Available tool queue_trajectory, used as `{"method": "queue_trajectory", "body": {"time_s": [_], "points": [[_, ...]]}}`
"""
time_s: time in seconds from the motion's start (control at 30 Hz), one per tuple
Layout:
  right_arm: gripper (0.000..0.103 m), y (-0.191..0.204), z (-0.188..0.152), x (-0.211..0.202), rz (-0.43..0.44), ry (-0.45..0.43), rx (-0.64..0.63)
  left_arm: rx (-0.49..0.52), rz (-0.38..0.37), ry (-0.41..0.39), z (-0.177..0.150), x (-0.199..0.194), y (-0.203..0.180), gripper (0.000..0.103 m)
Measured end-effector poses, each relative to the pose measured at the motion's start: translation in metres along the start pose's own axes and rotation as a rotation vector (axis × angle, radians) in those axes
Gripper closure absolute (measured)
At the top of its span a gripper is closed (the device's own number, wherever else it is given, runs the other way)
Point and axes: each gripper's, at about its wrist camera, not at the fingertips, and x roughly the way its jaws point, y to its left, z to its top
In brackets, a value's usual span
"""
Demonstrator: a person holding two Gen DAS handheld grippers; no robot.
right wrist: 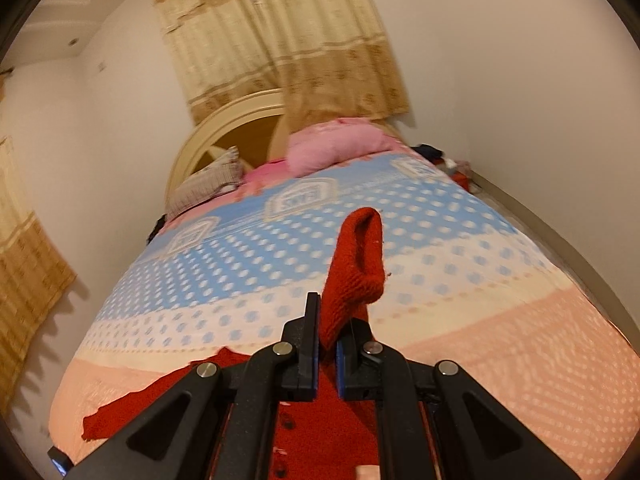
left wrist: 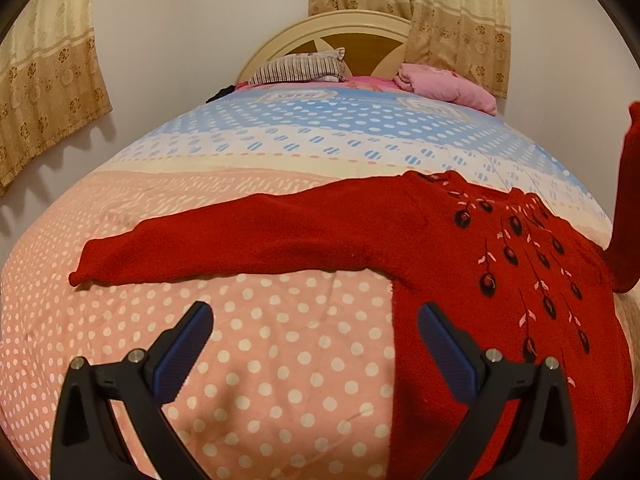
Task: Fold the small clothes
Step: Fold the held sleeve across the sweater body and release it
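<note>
A small red knit sweater [left wrist: 460, 248] with dark embroidered flowers lies flat on the bed, its left sleeve [left wrist: 192, 248] stretched out to the left. My left gripper [left wrist: 314, 320] is open and empty, low over the bedspread just left of the sweater's side edge. My right gripper [right wrist: 334, 320] is shut on the sweater's right sleeve [right wrist: 356, 264], held up above the bed with the cuff sticking up past the fingers. That lifted sleeve also shows at the right edge of the left wrist view [left wrist: 628, 208]. The sweater's body [right wrist: 320, 432] lies below the right gripper.
The bed has a polka-dot bedspread [left wrist: 280, 360], pink near me and blue farther off. A striped pillow [left wrist: 300, 66] and a pink bundle [left wrist: 444, 86] lie by the headboard [left wrist: 360, 36]. Walls and curtains [left wrist: 48, 72] surround the bed. Clutter [right wrist: 444, 160] sits on the floor at the right.
</note>
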Motion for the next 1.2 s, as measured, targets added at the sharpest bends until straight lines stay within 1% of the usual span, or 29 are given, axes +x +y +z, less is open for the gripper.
{"method": "queue_trajectory", "body": {"time_s": [0.27, 0.5, 0.57, 0.7, 0.83, 0.87, 0.97, 1.0, 1.03, 1.07, 1.1, 1.13, 1.2], "points": [[0.098, 0.085, -0.009, 0.020, 0.103, 0.019, -0.109, -0.004, -0.002, 0.006, 0.001, 0.002, 0.003, 0.000], [0.098, 0.149, -0.034, 0.041, 0.182, 0.048, -0.173, -0.016, -0.002, 0.010, 0.001, 0.004, 0.007, 0.000], [0.098, 0.169, -0.046, 0.052, 0.202, 0.066, -0.198, -0.020, -0.002, 0.014, 0.000, 0.004, 0.009, 0.000], [0.098, 0.204, -0.084, 0.079, 0.236, 0.125, -0.244, -0.030, -0.002, 0.018, 0.001, 0.006, 0.013, 0.000], [0.097, 0.232, -0.128, 0.111, 0.234, 0.174, -0.320, -0.042, 0.004, 0.024, 0.001, 0.008, 0.015, 0.000], [0.097, 0.238, -0.145, 0.124, 0.265, 0.207, -0.335, -0.044, 0.001, 0.028, 0.000, 0.009, 0.015, 0.000], [0.097, 0.244, -0.180, 0.150, 0.330, 0.284, -0.346, -0.049, -0.005, 0.039, -0.002, 0.012, 0.015, 0.000], [0.092, 0.245, -0.191, 0.157, 0.359, 0.323, -0.348, -0.046, -0.009, 0.039, -0.002, 0.013, 0.015, 0.000], [0.072, 0.245, -0.203, 0.163, 0.386, 0.367, -0.352, -0.042, -0.012, 0.038, -0.003, 0.013, 0.014, 0.000], [0.056, 0.241, -0.211, 0.164, 0.396, 0.381, -0.352, -0.035, -0.013, 0.035, -0.003, 0.012, 0.013, 0.000], [0.038, 0.237, -0.215, 0.162, 0.410, 0.380, -0.347, -0.030, -0.013, 0.031, -0.004, 0.012, 0.012, 0.000], [0.038, 0.228, -0.219, 0.155, 0.442, 0.377, -0.342, -0.029, -0.014, 0.030, -0.005, 0.012, 0.012, 0.000], [0.038, 0.214, -0.221, 0.145, 0.450, 0.382, -0.349, -0.024, -0.046, 0.027, -0.007, 0.011, 0.008, 0.000]]}}
